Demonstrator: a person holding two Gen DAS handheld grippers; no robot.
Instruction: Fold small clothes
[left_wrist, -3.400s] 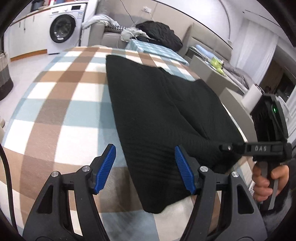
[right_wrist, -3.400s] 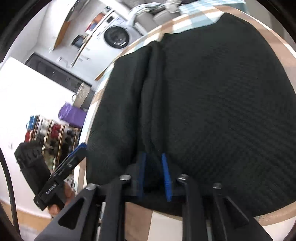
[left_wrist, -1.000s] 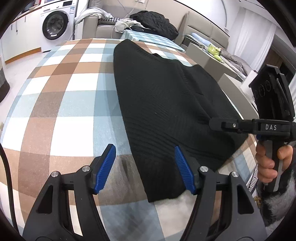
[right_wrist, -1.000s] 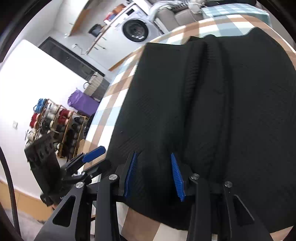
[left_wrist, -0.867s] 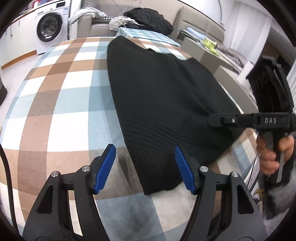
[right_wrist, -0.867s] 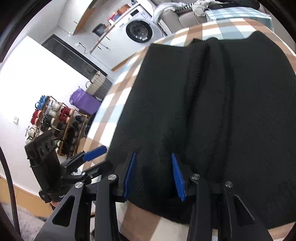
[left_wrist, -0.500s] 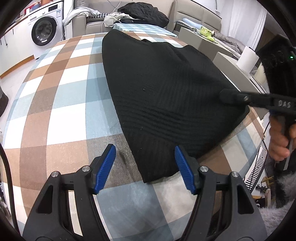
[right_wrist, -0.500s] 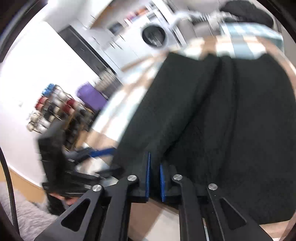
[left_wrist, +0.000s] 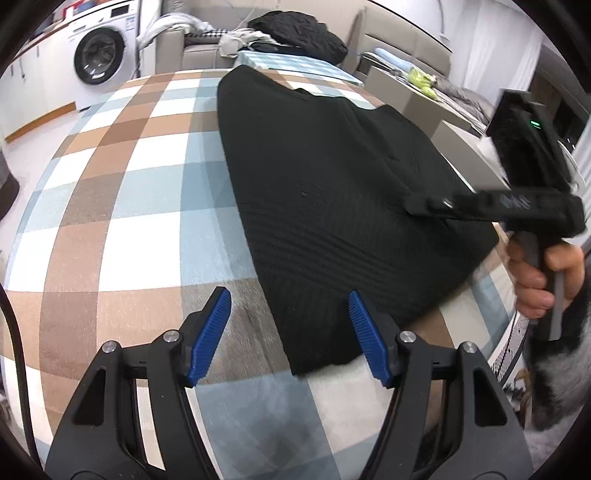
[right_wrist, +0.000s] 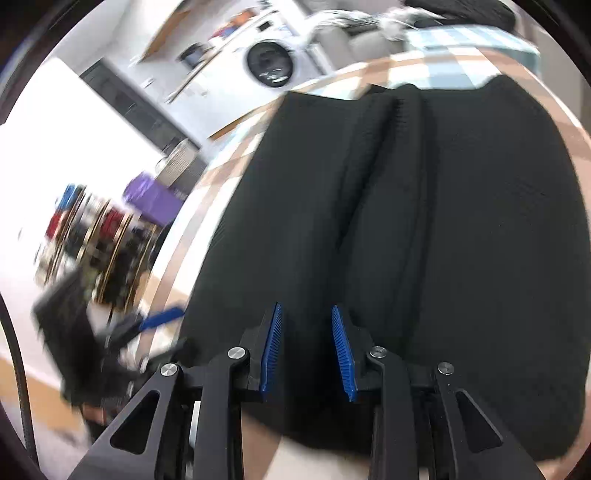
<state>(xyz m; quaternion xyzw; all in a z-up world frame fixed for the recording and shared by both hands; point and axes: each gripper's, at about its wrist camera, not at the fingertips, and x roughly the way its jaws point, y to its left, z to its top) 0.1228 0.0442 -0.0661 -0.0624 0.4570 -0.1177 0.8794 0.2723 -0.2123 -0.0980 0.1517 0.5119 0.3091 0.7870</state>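
A black knit garment (left_wrist: 332, 192) lies flat on the checked tablecloth (left_wrist: 129, 184), with a long ridge of folded cloth (right_wrist: 384, 177) down its middle. My left gripper (left_wrist: 290, 326) is open just above the table. The garment's near corner (left_wrist: 317, 350) lies between its blue pads (left_wrist: 212, 330), untouched. My right gripper (right_wrist: 306, 350) hovers over the near hem; its jaws are opening, with black cloth beneath the gap and neither pad pressing on it. In the left wrist view the right gripper (left_wrist: 412, 206) reaches over the garment's right edge, held by a hand (left_wrist: 535, 280).
A washing machine (left_wrist: 98, 61) and a sofa with heaped clothes (left_wrist: 295, 33) stand beyond the table's far end. A shoe rack (right_wrist: 92, 240) and a purple bag (right_wrist: 155, 199) are on the floor to the left. The table's right edge (left_wrist: 491, 280) runs close to the hand.
The right gripper's jaws closed almost fully on the hem, then parted again, and its view swung slightly. The left gripper stayed open in the same place.
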